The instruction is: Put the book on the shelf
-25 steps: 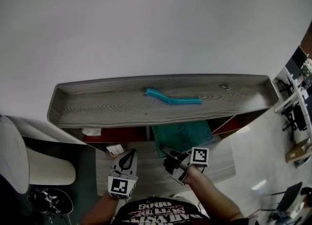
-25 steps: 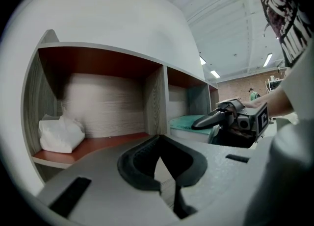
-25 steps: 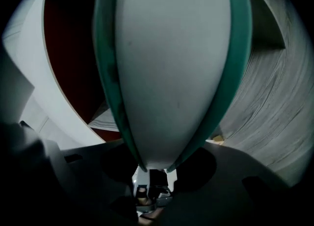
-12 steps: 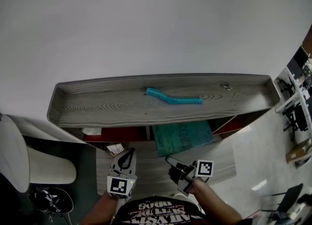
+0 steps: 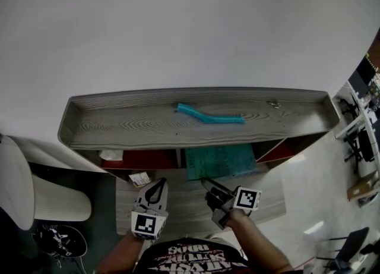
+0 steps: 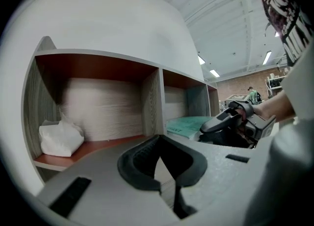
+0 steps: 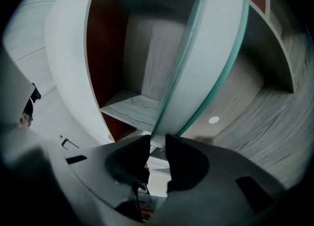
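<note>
The teal book [image 5: 221, 161] lies flat in the shelf's middle compartment, its near edge sticking out from under the grey wooden shelf top [image 5: 130, 125]. My right gripper [image 5: 205, 182] is at that near edge. In the right gripper view the book [image 7: 206, 63] shows edge-on, white pages between teal covers. Its corner sits between the right gripper [image 7: 157, 141] jaws, which have just been closing and now press on it. My left gripper [image 5: 161, 182] hangs in front of the left compartment, shut and empty, also in its own view [image 6: 161, 157], which shows the book [image 6: 189, 123] at right.
A teal strap-like thing [image 5: 209, 118] and a small metal item [image 5: 274, 105] lie on the shelf top. A white crumpled bundle [image 6: 59, 139] fills the left compartment's corner. A paper slip [image 5: 140, 179] lies on the lower board. A white round seat [image 5: 18, 189] stands at left.
Half a second ago the right gripper was drawn back from the book with wide jaws; now it is at the book's near edge with jaws closed. The book lies straighter and further under the shelf top.
</note>
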`<action>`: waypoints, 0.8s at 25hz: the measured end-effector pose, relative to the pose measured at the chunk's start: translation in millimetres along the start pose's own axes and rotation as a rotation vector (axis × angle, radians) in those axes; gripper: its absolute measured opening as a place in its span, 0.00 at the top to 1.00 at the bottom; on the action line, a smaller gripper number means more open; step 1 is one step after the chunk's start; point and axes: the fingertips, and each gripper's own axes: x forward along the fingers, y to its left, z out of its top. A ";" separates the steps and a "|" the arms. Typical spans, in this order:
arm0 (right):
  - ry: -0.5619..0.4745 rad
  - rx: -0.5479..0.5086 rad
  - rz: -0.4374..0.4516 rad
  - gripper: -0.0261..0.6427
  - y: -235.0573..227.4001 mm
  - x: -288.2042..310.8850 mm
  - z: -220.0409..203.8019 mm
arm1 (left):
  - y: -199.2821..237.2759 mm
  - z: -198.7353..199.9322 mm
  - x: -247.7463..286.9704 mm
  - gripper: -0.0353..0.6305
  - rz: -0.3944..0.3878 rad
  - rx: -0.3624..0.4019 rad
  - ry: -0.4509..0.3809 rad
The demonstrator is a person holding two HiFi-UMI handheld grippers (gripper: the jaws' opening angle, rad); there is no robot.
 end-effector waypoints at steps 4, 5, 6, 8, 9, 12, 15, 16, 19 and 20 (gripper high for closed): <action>0.014 -0.017 0.000 0.83 0.5 3.3 -0.1 | -2.1 -0.6 -5.0 0.95 0.014 -0.002 0.000; 0.020 -0.028 -0.005 0.81 1.2 0.8 -1.9 | -3.1 -0.5 -6.5 0.95 0.018 -0.002 0.000; 0.031 -0.055 -0.011 0.81 2.8 -2.8 -4.4 | -4.3 0.0 -8.3 0.95 0.022 -0.004 -0.002; 0.064 -0.165 -0.031 0.80 7.6 -12.5 -10.1 | -6.4 3.0 -12.1 0.95 0.031 -0.014 -0.012; 0.075 -0.238 -0.046 0.80 10.9 -18.8 -12.0 | -7.3 5.0 -14.0 0.95 0.036 -0.019 -0.020; 0.055 -0.500 -0.116 0.85 21.7 -45.3 -8.3 | -10.6 11.5 -19.6 0.95 0.053 -0.013 -0.048; -0.013 -0.751 -0.206 0.96 34.5 -76.9 5.7 | -18.3 23.3 -25.2 0.95 0.071 -0.021 -0.060; -0.037 -0.818 -0.231 0.96 39.4 -87.4 11.2 | -21.5 27.7 -27.1 0.95 0.078 -0.020 -0.065; -0.103 -0.992 -0.293 0.96 56.2 -116.7 28.2 | -31.7 43.9 -33.7 0.95 0.107 -0.014 -0.094; -0.123 -1.039 -0.310 0.96 62.6 -125.2 33.4 | -35.6 49.2 -36.4 0.95 0.115 -0.008 -0.102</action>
